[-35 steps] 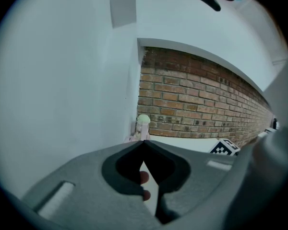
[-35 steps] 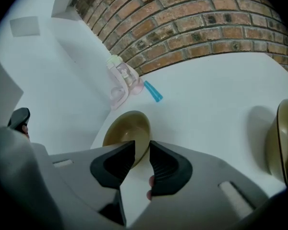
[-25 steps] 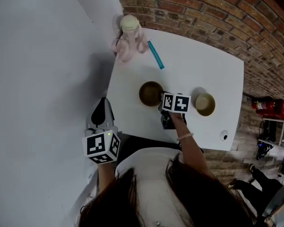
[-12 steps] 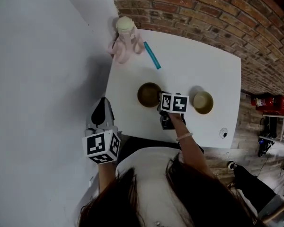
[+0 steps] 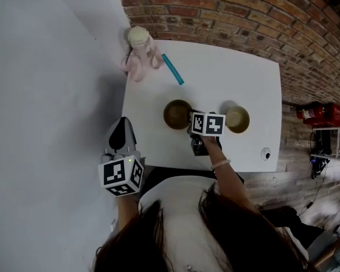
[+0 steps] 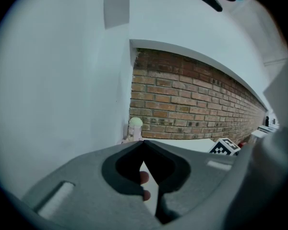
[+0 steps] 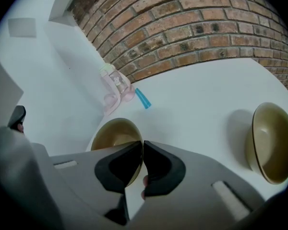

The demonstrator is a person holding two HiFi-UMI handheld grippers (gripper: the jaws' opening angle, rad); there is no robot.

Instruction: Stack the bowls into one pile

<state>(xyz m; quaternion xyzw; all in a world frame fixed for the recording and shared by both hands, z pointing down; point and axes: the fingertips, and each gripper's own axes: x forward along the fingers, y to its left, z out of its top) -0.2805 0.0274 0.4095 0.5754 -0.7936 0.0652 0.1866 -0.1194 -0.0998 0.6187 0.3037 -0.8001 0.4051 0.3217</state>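
The right tongs (image 7: pixel 142 145) pinch only the rim of one bowl (image 7: pixel 113 133), standing on the surface (image 7: pixel 197 99) well apart from the other bowl (image 7: pixel 271 145), while the left tongs (image 6: pixel 143 143) idle shut and empty: on lifting, the bowl may tilt and slip free.

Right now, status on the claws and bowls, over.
Left claw shut, empty. Right claw pinching rim of left bowl. Right bowl apart, unstacked. Bottle, blue stick well clear.

hand-held gripper (image 6: pixel 143 142) jaws touching at tips; brick wall (image 6: pixel 192 104) beyond
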